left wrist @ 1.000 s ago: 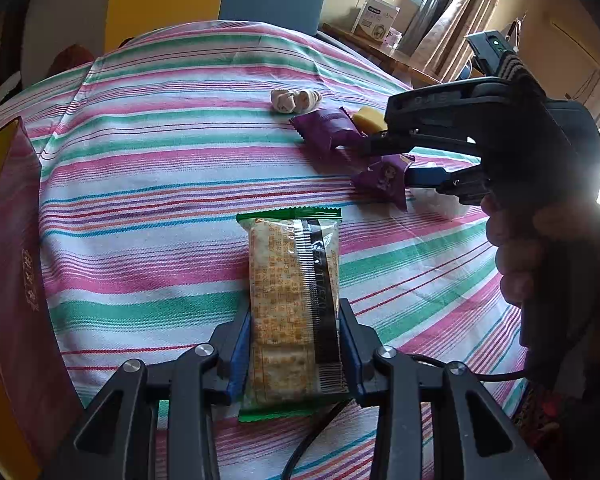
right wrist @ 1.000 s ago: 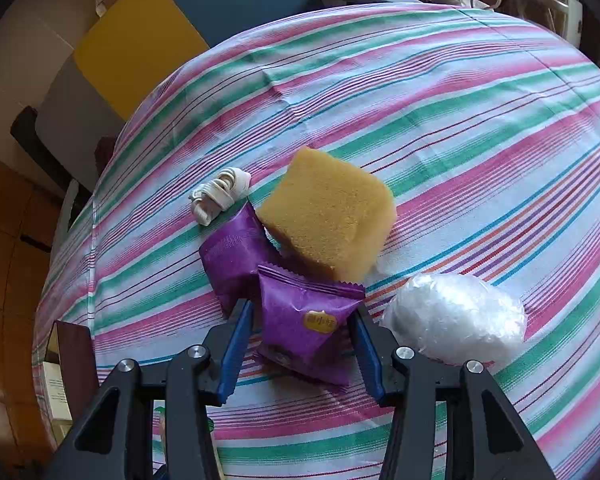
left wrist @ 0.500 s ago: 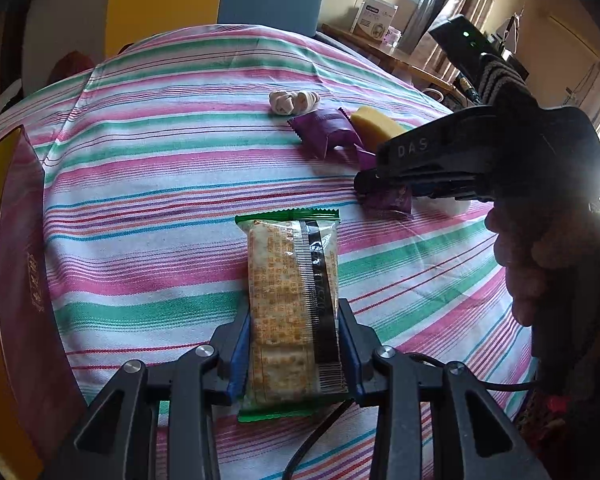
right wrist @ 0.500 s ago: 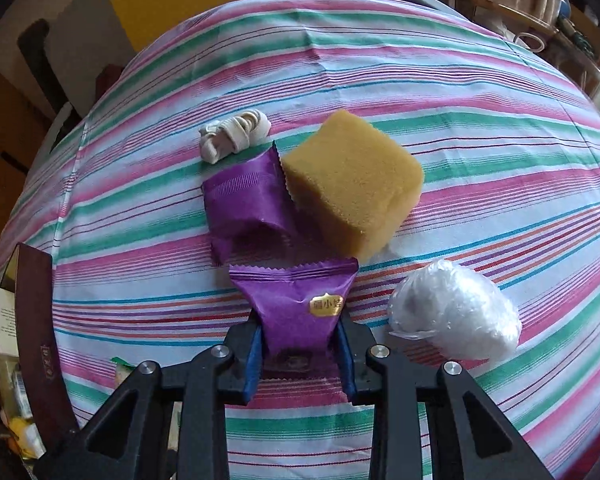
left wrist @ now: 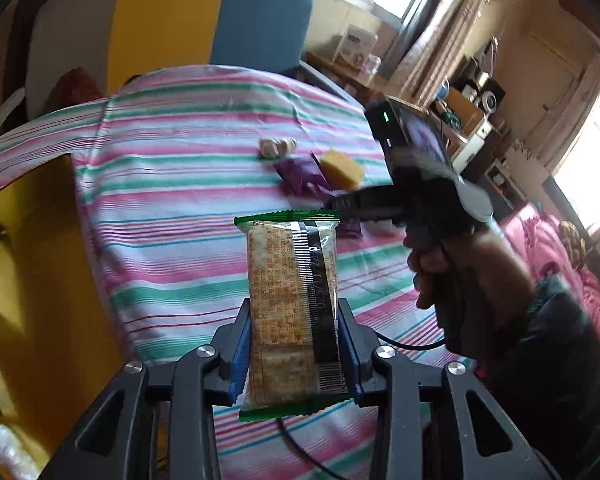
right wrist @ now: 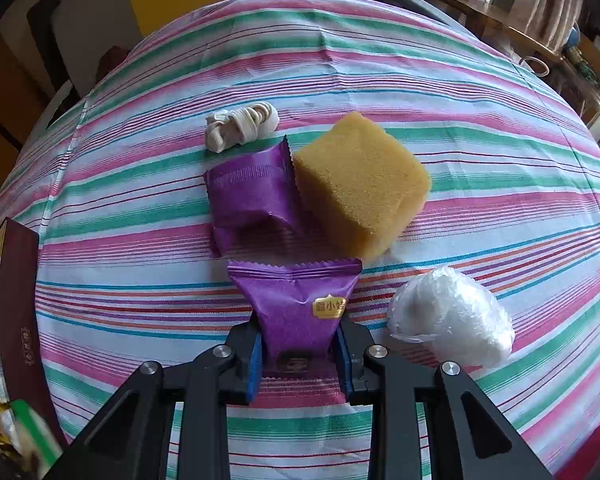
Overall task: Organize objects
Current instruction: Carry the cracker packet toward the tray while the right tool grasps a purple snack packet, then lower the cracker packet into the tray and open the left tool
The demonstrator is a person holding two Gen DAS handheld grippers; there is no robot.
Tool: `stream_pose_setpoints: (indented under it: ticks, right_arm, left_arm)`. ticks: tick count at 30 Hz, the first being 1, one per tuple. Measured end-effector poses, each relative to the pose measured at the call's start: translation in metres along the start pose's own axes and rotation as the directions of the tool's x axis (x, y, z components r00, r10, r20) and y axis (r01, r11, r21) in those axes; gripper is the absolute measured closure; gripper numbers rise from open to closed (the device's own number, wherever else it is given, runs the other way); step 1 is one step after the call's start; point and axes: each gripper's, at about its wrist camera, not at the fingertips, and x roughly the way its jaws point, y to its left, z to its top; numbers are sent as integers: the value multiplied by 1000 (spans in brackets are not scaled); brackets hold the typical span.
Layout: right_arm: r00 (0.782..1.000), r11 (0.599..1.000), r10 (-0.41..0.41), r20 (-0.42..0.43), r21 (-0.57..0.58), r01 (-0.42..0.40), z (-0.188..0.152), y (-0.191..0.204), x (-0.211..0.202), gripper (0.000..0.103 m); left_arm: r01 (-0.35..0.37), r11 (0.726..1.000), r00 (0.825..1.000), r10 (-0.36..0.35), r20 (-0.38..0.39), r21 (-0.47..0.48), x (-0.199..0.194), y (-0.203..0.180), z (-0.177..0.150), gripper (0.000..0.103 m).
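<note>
Left wrist view: left claw (left wrist: 296, 354) clamped on cracker packet (left wrist: 292, 304), long axis forward; open box (left wrist: 28, 248) lies left. Right claw (right wrist: 298, 354) clamps purple sachet (right wrist: 300, 308).

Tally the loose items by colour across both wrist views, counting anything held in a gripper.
Purple foil snack packets: 2, one held, one lying on the striped tablecloth
Yellow sponge block: 1
White plastic-wrapped bundle: 1
Cream coiled cord: 1
Green-edged cracker packet: 1
Total: 6
</note>
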Motion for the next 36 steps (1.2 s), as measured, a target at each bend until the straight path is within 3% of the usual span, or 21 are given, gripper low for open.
stream_pose_setpoints:
  ticks: [5, 9, 14, 19, 21, 29, 36]
  right_arm:
    - [1000, 1000, -11, 4, -12, 11, 0, 1, -1, 73]
    - [1000, 999, -22, 6, -23, 22, 0, 3, -3, 73]
    - [1000, 999, -27, 7, -32, 28, -11, 11, -10, 73]
    - [1000, 999, -24, 5, -31, 24, -14, 9, -14, 73]
    - [1000, 999, -21, 4, -28, 21, -14, 8, -14, 73]
    - [1000, 999, -17, 0, -33, 17, -6, 5, -6, 73]
    - [1000, 999, -18, 0, -35, 18, -4, 7, -3, 73]
  left_arm:
    - [-25, 987, 998, 34, 53, -158, -39, 54, 13, 65]
    - [-105, 960, 991, 124, 58, -261, -52, 106, 20, 65]
    - [-164, 910, 984, 179, 4, -380, -35, 157, 22, 65]
    - [-234, 873, 970, 238, -45, -427, -10, 178, 27, 65]
    - [-268, 845, 961, 267, -70, -463, 0, 189, 31, 65]
    - [-403, 786, 911, 391, -129, -469, 20, 205, 46, 65]
    - [-476, 776, 876, 461, -144, -414, 28, 198, 49, 61]
